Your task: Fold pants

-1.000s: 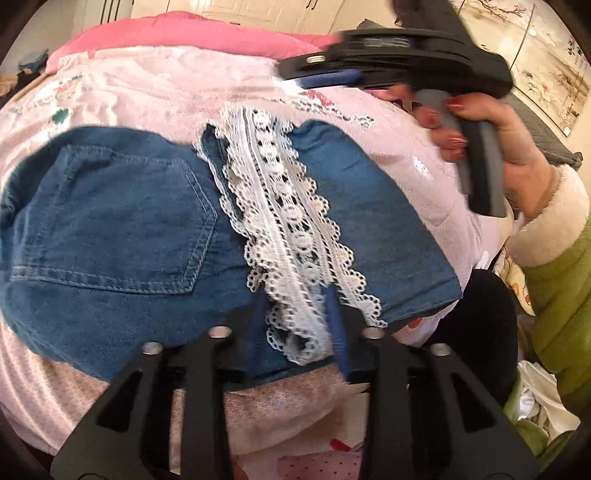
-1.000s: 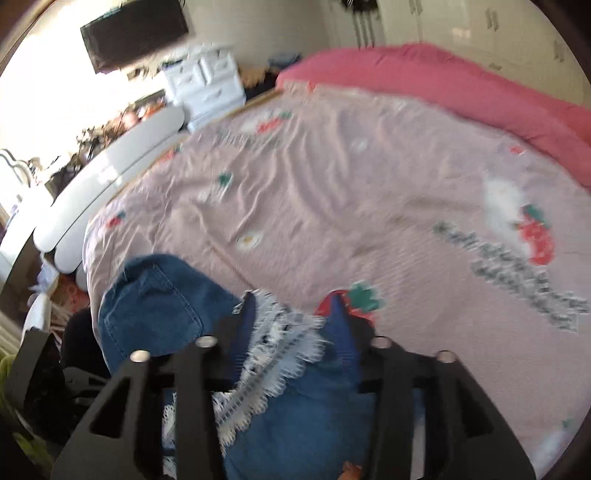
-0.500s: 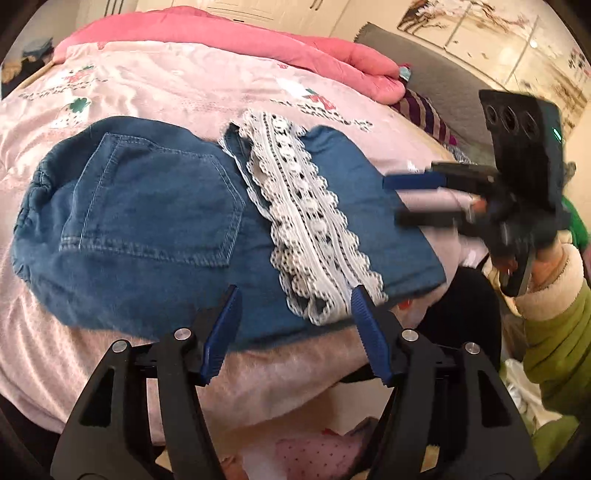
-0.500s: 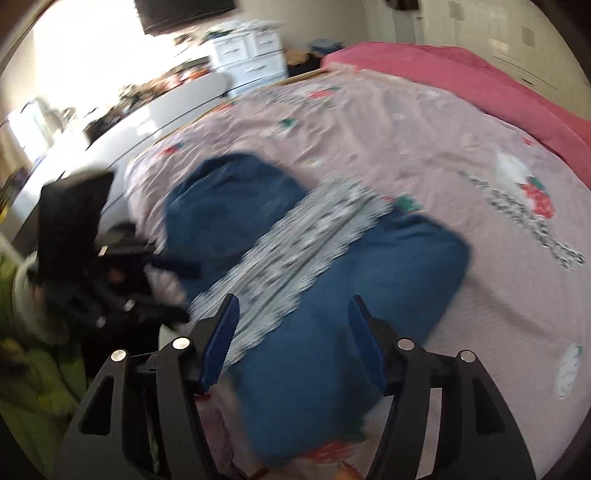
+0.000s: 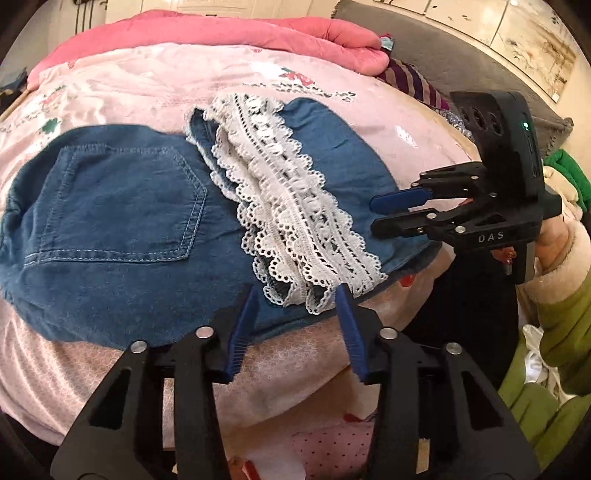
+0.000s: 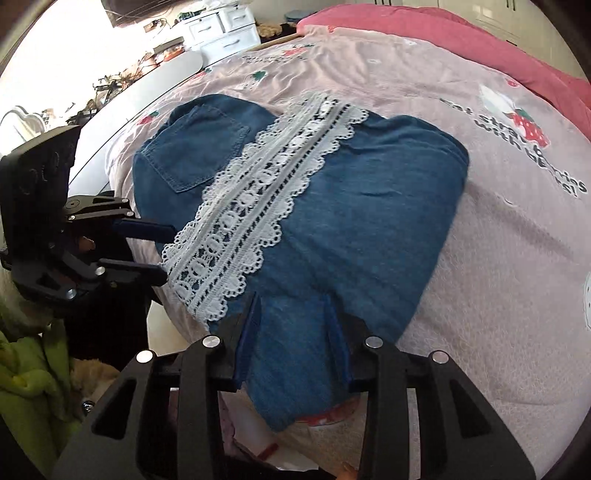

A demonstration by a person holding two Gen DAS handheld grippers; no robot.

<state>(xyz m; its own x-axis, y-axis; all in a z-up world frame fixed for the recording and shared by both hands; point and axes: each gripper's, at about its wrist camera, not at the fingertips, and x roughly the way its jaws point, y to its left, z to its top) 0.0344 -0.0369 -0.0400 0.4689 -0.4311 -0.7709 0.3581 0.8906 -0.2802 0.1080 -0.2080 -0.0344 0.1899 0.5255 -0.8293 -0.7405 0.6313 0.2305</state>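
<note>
Blue denim shorts with a white lace hem lie folded on the pink bed, back pocket up. In the left wrist view my left gripper sits at the near end of the lace. Its jaws are closing and the ruffled hem is between the pads. The right wrist view shows the same shorts and lace. My right gripper is at the near denim edge. Its jaws are closing too, and creased denim fills the gap between them. Each tool shows in the other's view: right gripper, left gripper.
A pink strawberry-print quilt covers the bed, with a darker pink blanket along the far side. White drawers stand beyond. The bed's near edge drops off just under both grippers. A green sleeve with a cream cuff holds the right tool.
Both grippers let go of the lace hem, opened wide, then narrowed again on the cloth. The right one came down from above the shorts to the near denim edge.
</note>
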